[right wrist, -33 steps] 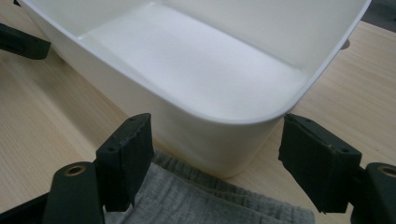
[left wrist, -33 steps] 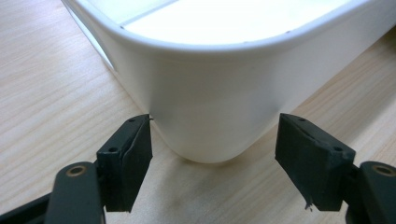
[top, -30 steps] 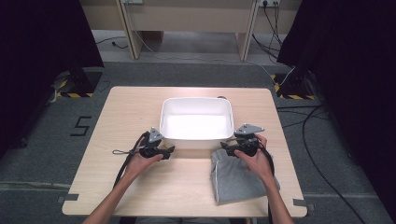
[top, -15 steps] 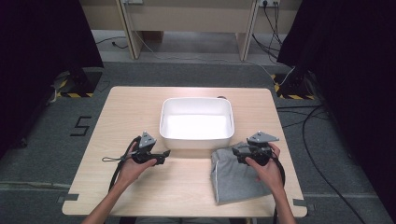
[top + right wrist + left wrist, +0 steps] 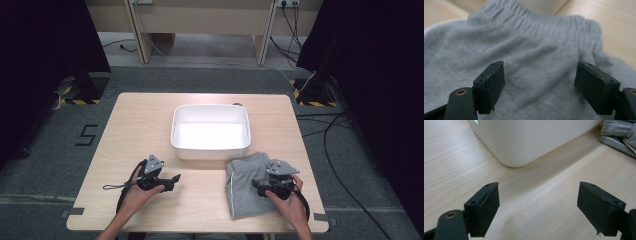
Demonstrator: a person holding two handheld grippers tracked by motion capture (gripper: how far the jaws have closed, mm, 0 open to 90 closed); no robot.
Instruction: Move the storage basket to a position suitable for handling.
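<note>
A grey folded garment [image 5: 245, 192] lies on the wooden table [image 5: 140, 120] at the near right, just in front of a white bin [image 5: 210, 132]. My right gripper [image 5: 256, 185] hovers over the garment and points left. Its jaws stand open above the grey cloth [image 5: 536, 57], with nothing pressed between them [image 5: 540, 85]. My left gripper [image 5: 174, 178] sits low at the near left and points right toward the garment. Its jaws have just been opening and stand wide over bare wood [image 5: 539, 205]. The bin's wall [image 5: 531, 140] is ahead of it, with the garment's edge [image 5: 619, 132] at the top right.
The bin looks empty and stands in the table's middle. Each gripper's cable trails toward the near edge. Dark curtains and floor cables [image 5: 340, 130] surround the table, and the legs of another desk [image 5: 140, 35] stand beyond it.
Both hands drew back from the bin toward the near edge. The right gripper moved right and sank over the garment; the left gripper slid nearer and its jaws widened.
</note>
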